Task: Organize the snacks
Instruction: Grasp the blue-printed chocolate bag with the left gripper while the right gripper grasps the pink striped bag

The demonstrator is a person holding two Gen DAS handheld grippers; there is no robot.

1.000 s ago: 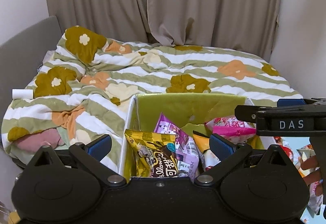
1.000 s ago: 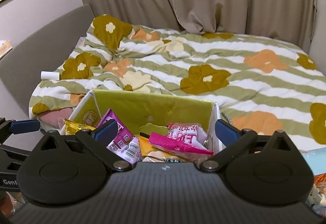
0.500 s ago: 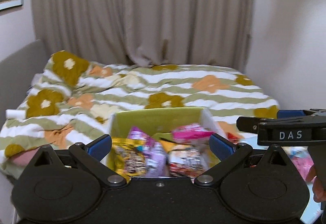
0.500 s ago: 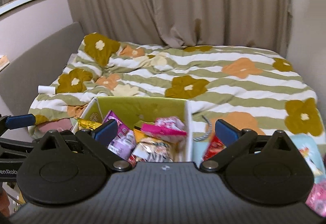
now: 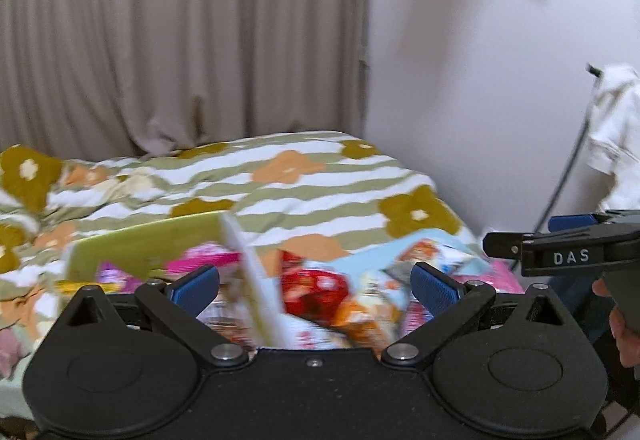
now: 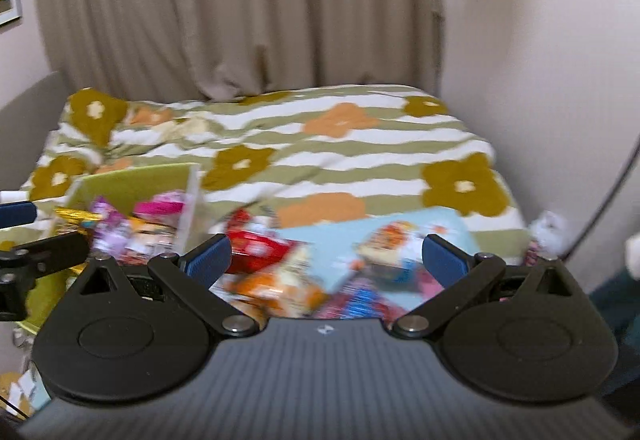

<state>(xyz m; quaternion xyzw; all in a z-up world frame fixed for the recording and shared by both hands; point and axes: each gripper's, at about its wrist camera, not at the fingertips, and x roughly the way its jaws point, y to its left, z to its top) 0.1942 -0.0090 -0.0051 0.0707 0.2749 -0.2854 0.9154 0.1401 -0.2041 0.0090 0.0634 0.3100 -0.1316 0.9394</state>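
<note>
Snacks (image 6: 260, 252), blurred beyond reading, lie loose on the bed (image 6: 320, 160) beside a green box (image 6: 132, 184) of more packets. My left claw (image 5: 316, 286) and right claw (image 6: 326, 258) hang spread, empty.

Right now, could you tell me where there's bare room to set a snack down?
The striped quilt is bare beyond the green box, toward the curtain. It's crowded inside the box and among the loose packets beside it, on the blue sheet.
</note>
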